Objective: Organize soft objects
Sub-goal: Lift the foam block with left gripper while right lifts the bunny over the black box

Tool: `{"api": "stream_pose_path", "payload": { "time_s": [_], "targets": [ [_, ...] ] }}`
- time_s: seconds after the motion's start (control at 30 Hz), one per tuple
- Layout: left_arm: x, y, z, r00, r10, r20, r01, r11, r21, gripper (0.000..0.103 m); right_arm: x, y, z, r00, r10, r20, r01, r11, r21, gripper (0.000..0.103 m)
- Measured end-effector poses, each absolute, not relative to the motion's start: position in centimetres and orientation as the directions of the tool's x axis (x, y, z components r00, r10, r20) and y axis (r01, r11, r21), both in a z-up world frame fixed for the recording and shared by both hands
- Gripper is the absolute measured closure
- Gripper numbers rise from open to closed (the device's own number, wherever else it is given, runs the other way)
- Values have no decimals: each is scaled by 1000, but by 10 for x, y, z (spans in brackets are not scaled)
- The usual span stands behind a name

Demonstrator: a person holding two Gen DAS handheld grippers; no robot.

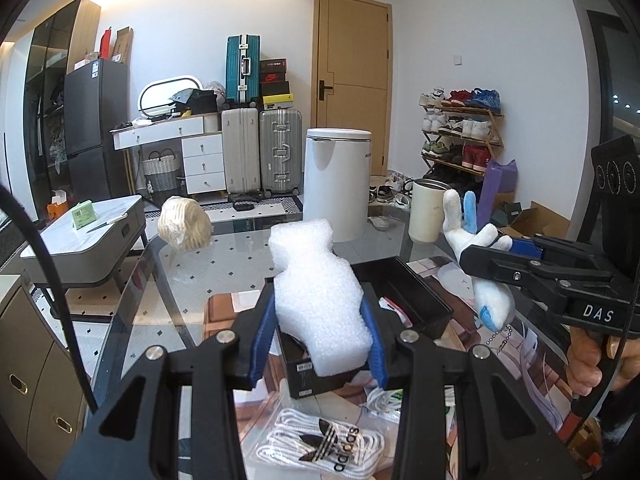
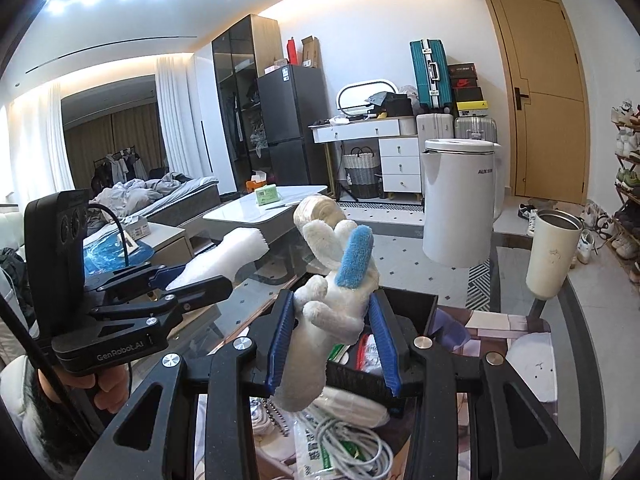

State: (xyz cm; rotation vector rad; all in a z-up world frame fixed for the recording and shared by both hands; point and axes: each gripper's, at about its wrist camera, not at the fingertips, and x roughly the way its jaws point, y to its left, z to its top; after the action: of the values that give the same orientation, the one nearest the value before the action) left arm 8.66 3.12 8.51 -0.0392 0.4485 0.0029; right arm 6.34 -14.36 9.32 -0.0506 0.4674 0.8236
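My left gripper [image 1: 320,344] is shut on a white foam block [image 1: 320,288], held up over a black box [image 1: 404,292] on the glass table [image 1: 224,264]. Its blue pads press the block's two sides. My right gripper [image 2: 334,344] is shut on a white plush rabbit with blue ears [image 2: 336,300], also lifted above the black box [image 2: 404,308]. In the left wrist view the right gripper [image 1: 492,256] shows at the right with the rabbit [image 1: 468,232]. The right wrist view shows the left gripper [image 2: 200,280] at the left, with the foam block [image 2: 224,256].
A beige ball of yarn [image 1: 184,222] lies at the table's far left. A cream tumbler [image 1: 428,208] stands at the far right. Bagged white laces [image 1: 320,444] and cables [image 2: 344,452] lie near the front edge. Beyond the table stand a white bin [image 1: 338,184] and a low white side table [image 1: 84,228].
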Motion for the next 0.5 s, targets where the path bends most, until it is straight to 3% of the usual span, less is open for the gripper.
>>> {"api": "stream_pose_path", "payload": {
  "time_s": [0.5],
  "targets": [
    [122, 39, 79, 895, 7, -446, -32, 998, -49, 64, 98, -128, 84, 600, 670, -437, -695, 707, 129, 65]
  ]
}}
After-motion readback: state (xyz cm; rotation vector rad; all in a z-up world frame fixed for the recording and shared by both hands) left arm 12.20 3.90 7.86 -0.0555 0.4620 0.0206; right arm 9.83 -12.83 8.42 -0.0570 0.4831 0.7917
